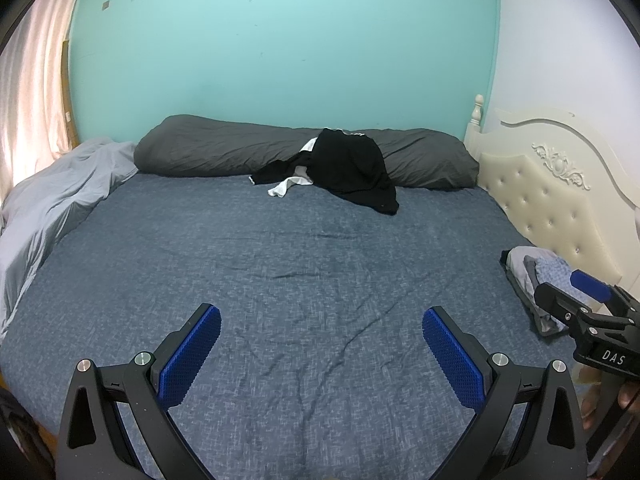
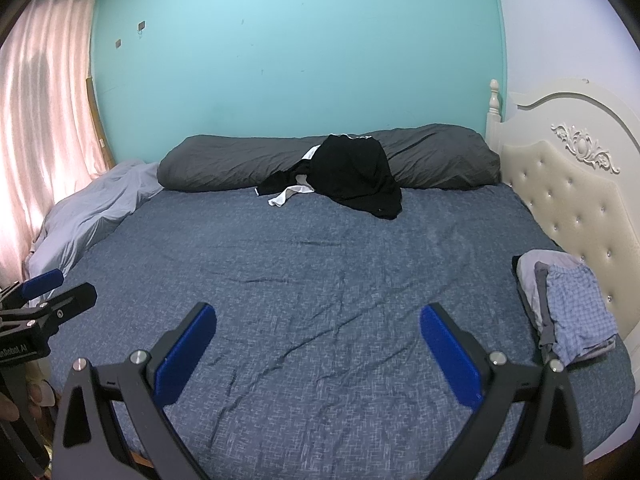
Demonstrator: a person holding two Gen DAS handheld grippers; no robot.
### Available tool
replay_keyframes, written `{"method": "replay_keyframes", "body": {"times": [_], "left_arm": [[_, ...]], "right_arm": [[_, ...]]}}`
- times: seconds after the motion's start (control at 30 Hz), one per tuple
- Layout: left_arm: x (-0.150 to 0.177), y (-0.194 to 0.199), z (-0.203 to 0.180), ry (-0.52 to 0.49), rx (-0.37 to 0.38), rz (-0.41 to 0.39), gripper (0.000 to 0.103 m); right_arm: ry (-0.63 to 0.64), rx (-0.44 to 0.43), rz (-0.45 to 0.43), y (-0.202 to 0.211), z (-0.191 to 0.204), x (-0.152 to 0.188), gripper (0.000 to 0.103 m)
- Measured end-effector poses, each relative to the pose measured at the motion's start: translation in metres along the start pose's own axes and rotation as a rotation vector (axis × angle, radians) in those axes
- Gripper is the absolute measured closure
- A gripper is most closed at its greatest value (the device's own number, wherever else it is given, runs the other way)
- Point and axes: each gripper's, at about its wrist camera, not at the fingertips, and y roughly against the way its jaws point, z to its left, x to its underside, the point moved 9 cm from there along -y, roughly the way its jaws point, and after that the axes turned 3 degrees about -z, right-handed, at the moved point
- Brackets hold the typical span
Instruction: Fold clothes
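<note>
A crumpled black garment (image 1: 352,168) (image 2: 354,174) with a white piece (image 1: 282,189) (image 2: 285,196) lies at the far side of the bed, partly draped over a dark grey rolled duvet (image 1: 224,148) (image 2: 232,158). A stack of folded clothes (image 2: 568,304) (image 1: 532,276), checked blue on top, sits at the right by the headboard. My left gripper (image 1: 322,348) is open over the near part of the blue sheet (image 1: 304,256), holding nothing. My right gripper (image 2: 318,350) is open too, also empty. Both are far from the black garment.
A cream tufted headboard (image 2: 568,196) (image 1: 548,208) bounds the bed on the right. A light grey blanket (image 1: 60,200) (image 2: 92,208) is bunched at the left beside pink curtains (image 2: 44,120). A turquoise wall (image 1: 280,48) stands behind the bed.
</note>
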Motion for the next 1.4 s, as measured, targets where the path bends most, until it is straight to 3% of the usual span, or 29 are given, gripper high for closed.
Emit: {"method": "replay_keyframes", "body": {"times": [0.47, 0.73, 0.9, 1.4], "left_arm": [[0.002, -0.043, 0.000, 0.003, -0.015, 0.041, 0.000], [-0.002, -0.102, 0.009, 0.032, -0.021, 0.079, 0.000], [-0.012, -0.161, 0.014, 0.055, -0.013, 0.087, 0.000], [-0.038, -0.354, 0.034, 0.128, 0.026, 0.118, 0.000]], "right_arm": [[-0.018, 0.002, 0.022, -0.031, -0.013, 0.001, 0.000], [-0.052, 0.004, 0.038, -0.080, -0.036, -0.006, 0.000], [-0.054, 0.013, 0.041, -0.132, -0.058, -0.018, 0.000], [-0.005, -0.027, 0.138, -0.356, -0.122, -0.040, 0.000]]}}
